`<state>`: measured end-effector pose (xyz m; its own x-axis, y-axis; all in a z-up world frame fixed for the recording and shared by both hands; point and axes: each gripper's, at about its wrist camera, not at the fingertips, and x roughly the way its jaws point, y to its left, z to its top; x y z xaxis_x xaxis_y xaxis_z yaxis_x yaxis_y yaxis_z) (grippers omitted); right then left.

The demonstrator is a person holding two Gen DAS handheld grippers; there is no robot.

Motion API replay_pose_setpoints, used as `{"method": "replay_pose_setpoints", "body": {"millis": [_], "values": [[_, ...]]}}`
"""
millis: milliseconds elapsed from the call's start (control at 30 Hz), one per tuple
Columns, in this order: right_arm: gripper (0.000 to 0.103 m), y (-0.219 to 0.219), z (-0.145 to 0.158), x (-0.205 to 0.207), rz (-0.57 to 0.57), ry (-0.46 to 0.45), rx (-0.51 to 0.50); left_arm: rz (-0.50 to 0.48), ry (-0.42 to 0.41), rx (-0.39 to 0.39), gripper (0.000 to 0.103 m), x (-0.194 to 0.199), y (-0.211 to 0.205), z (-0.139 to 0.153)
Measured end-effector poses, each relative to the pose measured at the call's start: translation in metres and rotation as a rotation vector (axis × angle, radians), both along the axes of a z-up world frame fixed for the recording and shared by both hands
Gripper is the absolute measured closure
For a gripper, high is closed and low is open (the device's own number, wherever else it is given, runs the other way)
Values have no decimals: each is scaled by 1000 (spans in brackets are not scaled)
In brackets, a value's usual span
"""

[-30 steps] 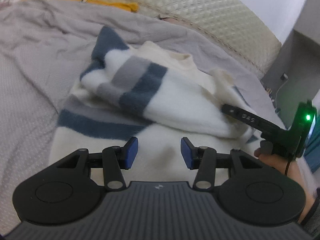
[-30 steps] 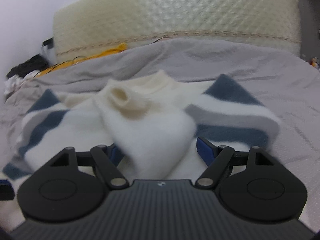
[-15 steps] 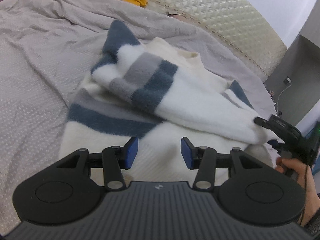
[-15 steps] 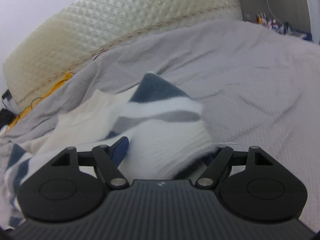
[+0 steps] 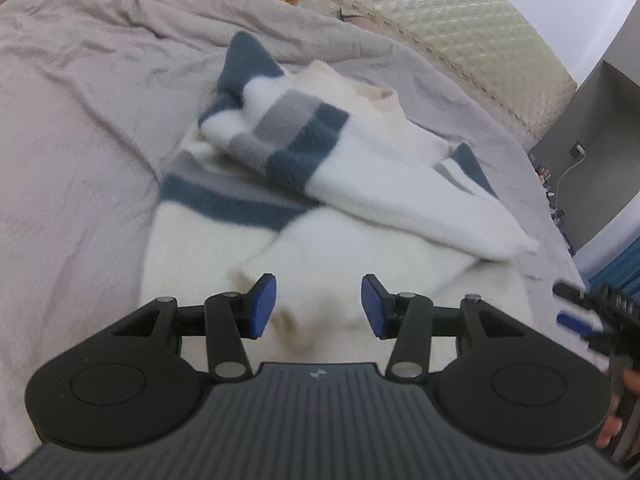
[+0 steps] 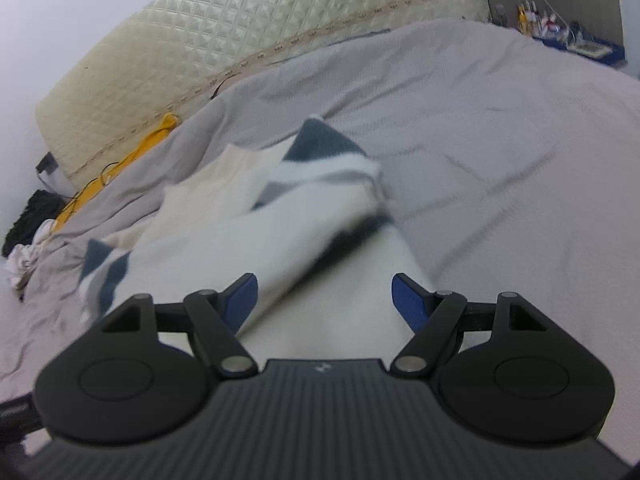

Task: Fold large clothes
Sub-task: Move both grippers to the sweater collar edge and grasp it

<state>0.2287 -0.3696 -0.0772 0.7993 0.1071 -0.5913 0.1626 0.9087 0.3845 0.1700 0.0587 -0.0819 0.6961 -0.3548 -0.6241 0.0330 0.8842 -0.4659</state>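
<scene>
1. The left gripper is hovering low over the near white part of the sweater, its blue pads standing apart with only the cloth beneath showing in the gap, nothing pinched
2. The right gripper is also standing with its pads well apart; the white knit is passing below and between them, yet neither pad is pressing on it
3. In the left wrist view the right gripper is showing blurred at the right edge, off the sweater's side, with a person's hand wrapped around its handle
4. The sweater is lying on the bed, cream-white with navy and grey stripes, one striped sleeve folded diagonally across the body and its cuff end reaching toward the right
5. The collar is pointing toward the headboard, a quilted cream panel
6. A grey bedsheet is spreading, wrinkled, all around the sweater
7. A yellow cloth is lying along the foot of the headboard, well apart from the sweater, and a dark and white heap of clothes is sitting near the bed's far left corner
</scene>
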Motion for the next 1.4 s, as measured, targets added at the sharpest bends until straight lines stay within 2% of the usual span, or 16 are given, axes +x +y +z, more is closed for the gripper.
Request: {"method": "replay_pose_setpoints", "body": {"millis": [167,433,533,700,867,933,1033,1233,1333,1400], "values": [[27,-21,-12,-35,-36,95,120,73,70,-76,50,-20,13,6],[27,-48,-47,-53,-171,243,235,179,120,-62,50,-63,36,9],[28,-58,-61,-57,-207,284,301,230,170,-119,50,-78,51,8],[25,-63,-70,-62,-177,285,464,315,213,-170,50,-95,72,4],[25,-60,-71,-69,-110,236,675,294,310,-297,50,-94,80,-20],[25,-55,-68,-72,-76,199,725,289,334,-302,48,-91,77,-27],[25,-51,-63,-73,-56,177,723,291,361,-302,43,-86,75,-34],[25,-53,-67,-72,-101,201,708,301,381,-339,43,-87,75,-41],[25,-54,-70,-70,-109,204,704,242,382,-432,43,-84,71,-47],[25,-55,-72,-68,-122,208,701,171,345,-509,43,-83,66,-45]]}}
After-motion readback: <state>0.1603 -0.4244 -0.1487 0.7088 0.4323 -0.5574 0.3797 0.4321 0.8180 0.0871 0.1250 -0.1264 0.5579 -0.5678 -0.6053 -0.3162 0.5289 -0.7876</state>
